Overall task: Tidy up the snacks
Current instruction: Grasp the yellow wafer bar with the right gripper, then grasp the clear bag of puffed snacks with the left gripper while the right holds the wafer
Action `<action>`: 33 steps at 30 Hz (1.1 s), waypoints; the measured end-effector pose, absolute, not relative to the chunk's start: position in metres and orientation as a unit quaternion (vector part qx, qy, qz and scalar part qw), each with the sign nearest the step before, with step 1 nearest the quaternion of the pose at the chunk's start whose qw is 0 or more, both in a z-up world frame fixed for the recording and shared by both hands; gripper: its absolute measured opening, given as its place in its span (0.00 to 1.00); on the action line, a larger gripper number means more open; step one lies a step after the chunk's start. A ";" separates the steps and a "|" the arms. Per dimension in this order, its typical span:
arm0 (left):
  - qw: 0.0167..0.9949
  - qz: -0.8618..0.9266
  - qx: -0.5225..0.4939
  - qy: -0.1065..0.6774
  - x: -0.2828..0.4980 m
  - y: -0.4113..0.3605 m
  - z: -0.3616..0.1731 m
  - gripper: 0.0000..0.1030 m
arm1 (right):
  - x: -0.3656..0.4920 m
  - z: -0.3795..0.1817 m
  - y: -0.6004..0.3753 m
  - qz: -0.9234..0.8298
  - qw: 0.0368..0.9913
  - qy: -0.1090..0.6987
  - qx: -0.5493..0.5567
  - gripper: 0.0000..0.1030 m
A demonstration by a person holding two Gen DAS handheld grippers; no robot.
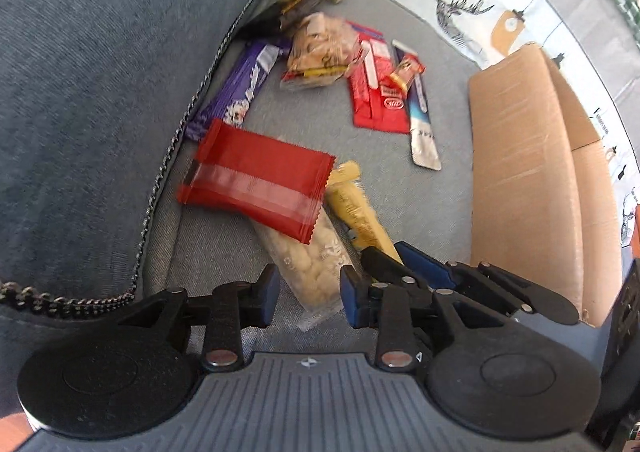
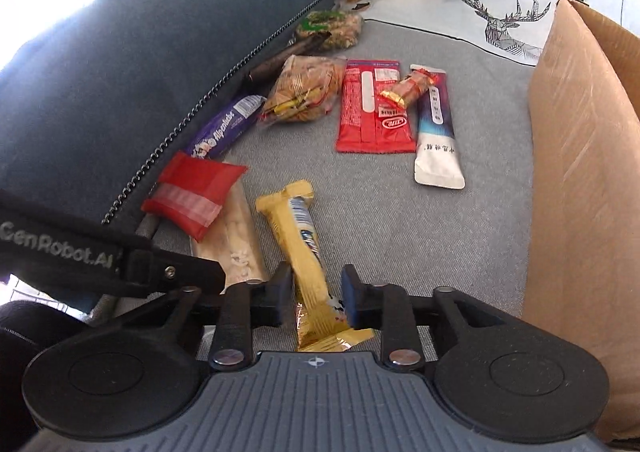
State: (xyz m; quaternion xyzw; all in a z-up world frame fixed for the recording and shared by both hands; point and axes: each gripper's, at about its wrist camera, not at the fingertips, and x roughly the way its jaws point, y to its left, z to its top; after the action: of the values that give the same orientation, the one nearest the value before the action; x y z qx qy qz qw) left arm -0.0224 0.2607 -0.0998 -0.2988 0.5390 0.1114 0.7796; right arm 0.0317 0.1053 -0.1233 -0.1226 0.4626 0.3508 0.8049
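Snacks lie scattered on a grey sofa seat [image 2: 380,204]. My left gripper [image 1: 308,298] is open around the near end of a clear pack of pale snacks [image 1: 312,264]. A red pack [image 1: 256,180] lies on that pack's far end. My right gripper [image 2: 314,298] is open, its fingers either side of a yellow bar [image 2: 304,244]; this gripper also shows in the left wrist view [image 1: 384,256]. Farther back lie a purple bar [image 2: 224,128], a bag of nuts [image 2: 304,92], a red flat pack [image 2: 374,108] and a white-blue sachet [image 2: 436,132].
A brown cardboard box [image 2: 584,172] stands at the right, open at the top. A dark blue cushion [image 2: 140,64] borders the snacks on the left. A white "Fashion Home" bag [image 2: 500,0] leans at the back. A green-labelled snack bag [image 2: 332,28] lies at the far end.
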 end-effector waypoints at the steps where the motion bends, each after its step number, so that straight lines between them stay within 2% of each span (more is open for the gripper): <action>1: 0.776 0.111 -0.301 0.543 -0.021 0.261 -0.101 0.38 | 0.031 -0.124 0.105 0.351 0.804 0.463 -0.125 0.16; 5: 0.770 0.107 -0.297 0.554 -0.013 0.257 -0.106 0.41 | 0.032 -0.123 0.100 0.340 0.806 0.466 -0.129 0.13; 21: 0.761 0.110 -0.253 0.587 0.016 0.240 -0.118 0.55 | 0.036 -0.119 0.084 0.299 0.816 0.480 -0.121 0.13; 26: 0.769 0.113 -0.235 0.584 0.019 0.235 -0.117 0.52 | 0.038 -0.120 0.084 0.296 0.816 0.483 -0.116 0.13; 29: 0.778 0.115 -0.233 0.573 0.016 0.235 -0.114 0.45 | 0.037 -0.121 0.085 0.295 0.816 0.484 -0.116 0.13; 30: 0.781 0.115 -0.233 0.567 0.014 0.235 -0.112 0.39 | 0.037 -0.121 0.084 0.295 0.816 0.483 -0.116 0.13; 33: 0.806 0.105 -0.237 0.532 0.008 0.235 -0.102 0.36 | 0.037 -0.122 0.083 0.292 0.817 0.484 -0.115 0.13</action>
State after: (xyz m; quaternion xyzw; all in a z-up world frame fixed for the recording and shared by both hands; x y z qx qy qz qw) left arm 0.0076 0.2353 -0.1018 -0.2375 0.5322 0.1052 0.8058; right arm 0.0366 0.0829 -0.1217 -0.1155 0.4842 0.2920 0.8167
